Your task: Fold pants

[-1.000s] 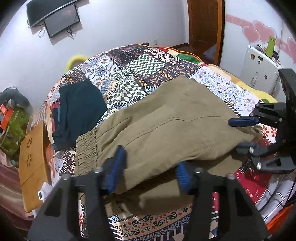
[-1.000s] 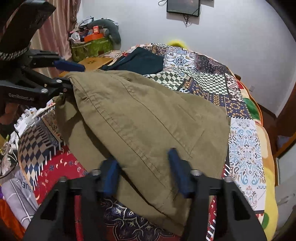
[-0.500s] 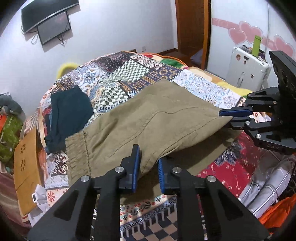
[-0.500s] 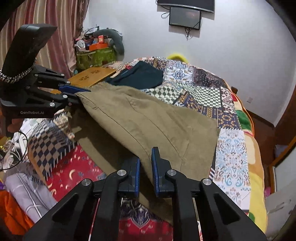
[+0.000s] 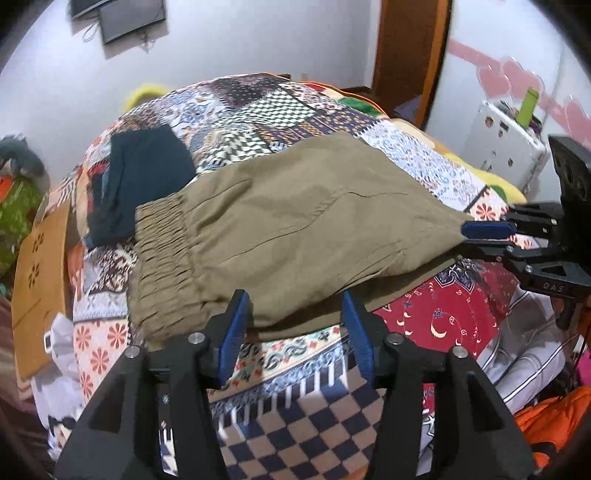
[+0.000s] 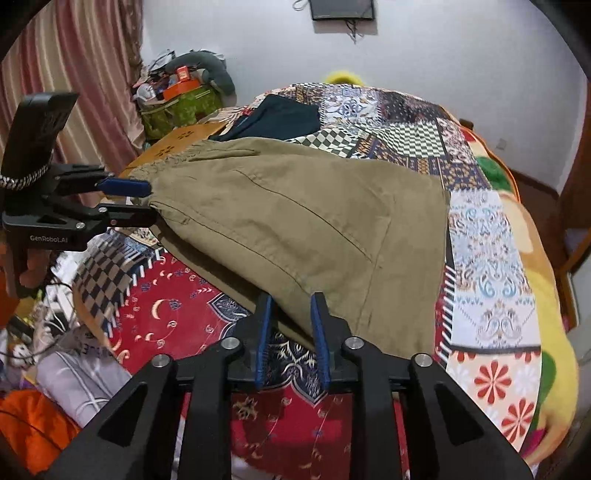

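— From the left camera, what is showing that the right one is missing?

— The left gripper (image 5: 294,300) is standing wide open at 6 o'clock, its blue pads (image 5: 236,325) straddling the near edge of the olive pants (image 5: 295,221) without pinching. The elastic waistband (image 5: 162,243) is bunching at 9 o'clock, and the wooden door (image 5: 410,48) is showing at 1 o'clock.

— And the right camera?

— The right gripper (image 6: 291,300) is sitting at the pants' near corner, fingers only slightly apart, cloth lying between them. I cannot tell whether it is actually pinching. The striped curtain (image 6: 74,74) is hanging at 10 o'clock.

— Where are the pants lying?

— They are lying folded across the patchwork bedspread (image 5: 266,110), the near edge lifting slightly off it. A dark garment (image 5: 144,173) is lying just beside the waistband. Beyond the pants, toward 12 o'clock, bare bedspread is stretching to the white wall, where a dark screen (image 6: 341,9) is hanging.
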Available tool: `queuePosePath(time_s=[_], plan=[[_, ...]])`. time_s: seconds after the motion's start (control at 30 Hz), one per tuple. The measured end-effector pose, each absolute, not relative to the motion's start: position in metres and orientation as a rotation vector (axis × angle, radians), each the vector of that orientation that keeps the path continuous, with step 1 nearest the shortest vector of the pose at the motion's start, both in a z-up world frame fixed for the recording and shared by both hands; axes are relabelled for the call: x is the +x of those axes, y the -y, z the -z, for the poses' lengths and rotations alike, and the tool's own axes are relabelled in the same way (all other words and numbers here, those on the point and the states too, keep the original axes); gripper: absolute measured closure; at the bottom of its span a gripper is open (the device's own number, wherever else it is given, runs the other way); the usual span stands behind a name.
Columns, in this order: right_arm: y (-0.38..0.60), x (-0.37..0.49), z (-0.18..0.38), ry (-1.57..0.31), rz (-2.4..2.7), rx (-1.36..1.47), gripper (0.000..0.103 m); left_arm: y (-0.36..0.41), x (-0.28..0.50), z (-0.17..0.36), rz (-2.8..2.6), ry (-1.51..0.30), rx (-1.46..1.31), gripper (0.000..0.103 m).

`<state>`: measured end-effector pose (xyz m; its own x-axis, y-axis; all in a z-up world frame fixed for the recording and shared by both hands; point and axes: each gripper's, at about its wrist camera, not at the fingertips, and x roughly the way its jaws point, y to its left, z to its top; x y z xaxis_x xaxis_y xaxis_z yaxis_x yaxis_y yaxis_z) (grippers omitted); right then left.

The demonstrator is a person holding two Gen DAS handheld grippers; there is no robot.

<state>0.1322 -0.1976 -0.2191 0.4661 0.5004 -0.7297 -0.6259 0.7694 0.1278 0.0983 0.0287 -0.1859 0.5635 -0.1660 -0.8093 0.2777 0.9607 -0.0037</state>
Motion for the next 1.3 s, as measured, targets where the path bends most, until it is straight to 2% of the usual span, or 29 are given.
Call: queuePosePath(time_s=[0.13,0.27,0.4,0.53,0.73,0.77,0.8,0.83,0.9,1.3], plan=[[0.202,0.126,0.206,-0.809,-0.696,-0.132,0.076,-0.045,0.094,0.172,0.234,-0.911,0.073,0.046],[0.201,0.125,0.188,-0.752,-0.700,-0.105,0.060,-0.062,0.093,0.154,0.200,-0.845,0.042,0.037],[0.194,0.136,0.177,-0.715,-0.705,-0.072,0.060,-0.078,0.104,0.149,0.148,-0.826,0.012,0.034],[0.186,0.147,0.174,-0.703,-0.712,-0.028,0.060,-0.096,0.119,0.158,0.085,-0.855,-0.044,0.025],[0.168,0.167,0.189,-0.746,-0.736,0.047,0.060,-0.109,0.135,0.191,0.108,-0.964,-0.182,0.025],[0.165,0.171,0.194,-0.760,-0.732,0.057,0.060,-0.107,0.136,0.196,0.102,-0.970,-0.180,0.025],[0.161,0.173,0.199,-0.774,-0.727,0.064,0.060,-0.105,0.135,0.198,0.087,-0.960,-0.163,0.032],[0.160,0.175,0.203,-0.783,-0.724,0.068,0.060,-0.102,0.134,0.198,0.079,-0.949,-0.137,0.045],[0.154,0.178,0.214,-0.817,-0.721,0.067,0.060,-0.099,0.129,0.197,0.064,-0.924,-0.084,0.051],[0.191,0.163,0.247,-0.908,-0.638,0.023,0.060,-0.106,0.123,0.203,0.045,-0.927,-0.027,0.052]])
